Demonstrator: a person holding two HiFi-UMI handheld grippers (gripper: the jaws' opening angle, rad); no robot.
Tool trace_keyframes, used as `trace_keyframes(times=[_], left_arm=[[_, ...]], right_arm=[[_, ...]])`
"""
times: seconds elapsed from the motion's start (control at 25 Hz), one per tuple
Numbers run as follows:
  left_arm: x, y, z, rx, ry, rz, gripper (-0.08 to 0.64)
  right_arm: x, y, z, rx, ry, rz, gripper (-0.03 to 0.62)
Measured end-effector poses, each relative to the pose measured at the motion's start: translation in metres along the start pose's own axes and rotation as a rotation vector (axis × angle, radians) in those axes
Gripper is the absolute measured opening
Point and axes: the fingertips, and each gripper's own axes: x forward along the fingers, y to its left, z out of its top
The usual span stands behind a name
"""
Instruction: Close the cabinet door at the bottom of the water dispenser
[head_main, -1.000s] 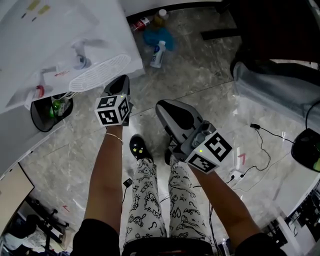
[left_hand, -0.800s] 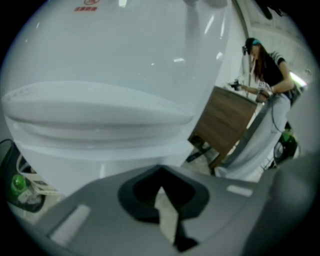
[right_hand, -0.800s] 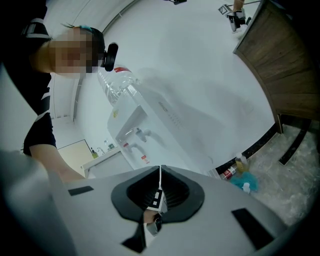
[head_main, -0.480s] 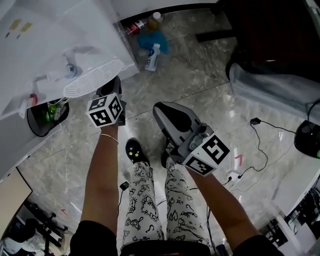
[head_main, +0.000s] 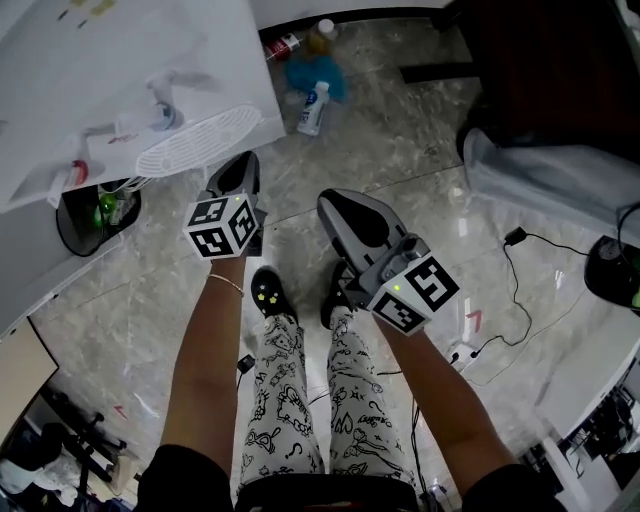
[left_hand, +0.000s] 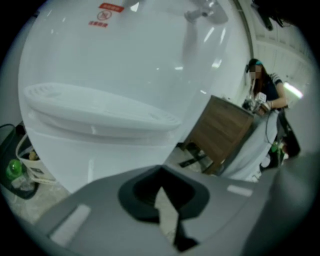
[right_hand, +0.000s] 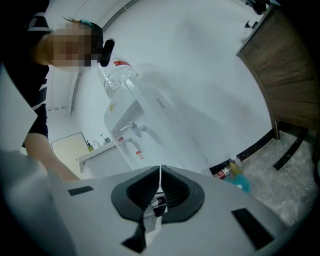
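Water dispenser (head_main: 130, 90) stands upper left, with a bin (head_main: 95, 215) on the floor beside it, further left. Left gripper (head_main: 238, 175) sits just before the dispenser's drip tray (head_main: 195, 145); right gripper (head_main: 345, 210) is near, on its right. Bottles (head_main: 312, 105) lie on the floor beyond both grippers. A cable (head_main: 520, 290) runs along the floor far right.

One water dispenser (head_main: 150, 80), one black bin (head_main: 78, 240), two tools: left tool (head_main: 240, 165) and right tool (head_main: 335, 210).

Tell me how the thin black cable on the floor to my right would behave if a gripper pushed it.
The cable lies in loose bends, so it is probably limp and would buckle and drag rather than move as one piece. It looks thin, so likely light. On the glossy stone floor it would probably slide with little resistance.
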Motion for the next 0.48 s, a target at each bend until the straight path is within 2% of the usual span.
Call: trace_keyframes(times=[0.28,0.48], left_arm=[[-0.057,-0.031,0.001,0.057,-0.010,-0.052,-0.003],[-0.107,-0.049,-0.008,0.028,-0.022,-0.048,-0.003]], right_arm=[[0.007,0.002,-0.026,0.013,0.057,-0.010,0.017],[0.008,0.022,-0.041,-0.007,0.096,0.026,0.017]])
